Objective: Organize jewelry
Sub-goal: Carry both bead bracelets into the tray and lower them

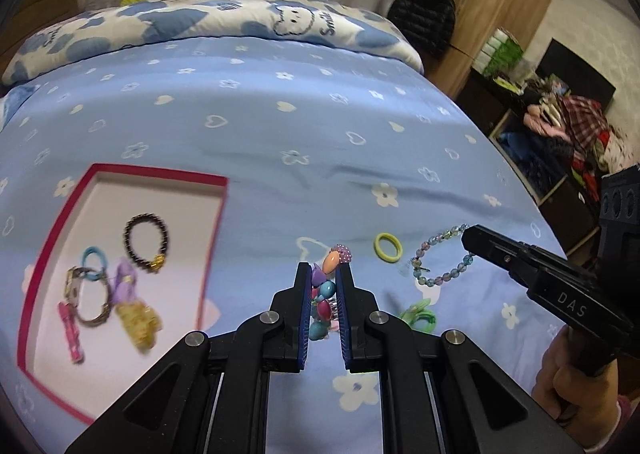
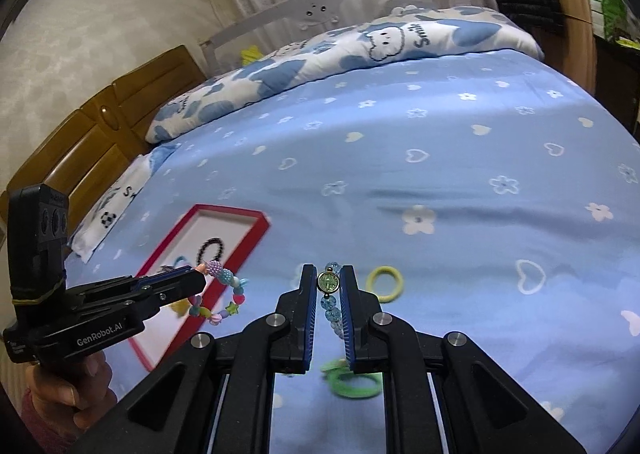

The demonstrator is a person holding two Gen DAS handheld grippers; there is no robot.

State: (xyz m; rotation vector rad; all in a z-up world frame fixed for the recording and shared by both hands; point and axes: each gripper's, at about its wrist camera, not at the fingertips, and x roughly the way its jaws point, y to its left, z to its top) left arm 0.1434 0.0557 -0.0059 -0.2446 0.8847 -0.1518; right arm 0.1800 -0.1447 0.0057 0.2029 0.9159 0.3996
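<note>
The left gripper [image 1: 324,278] has its jaws closed on a bright bead bracelet [image 1: 325,290], which hangs between them above the bed [image 1: 280,126], just right of the red tray [image 1: 120,174]. The right gripper [image 2: 327,282] has its jaws clamped on a blue bead bracelet [image 2: 330,304], its green charm at the tips. On the sheet near both lie a yellow hair tie [image 2: 385,283] and a green hair tie [image 2: 352,380]. The tray holds a dark bracelet [image 1: 145,244], a watch [image 1: 86,296], a blue tie [image 1: 95,263] and clips.
</note>
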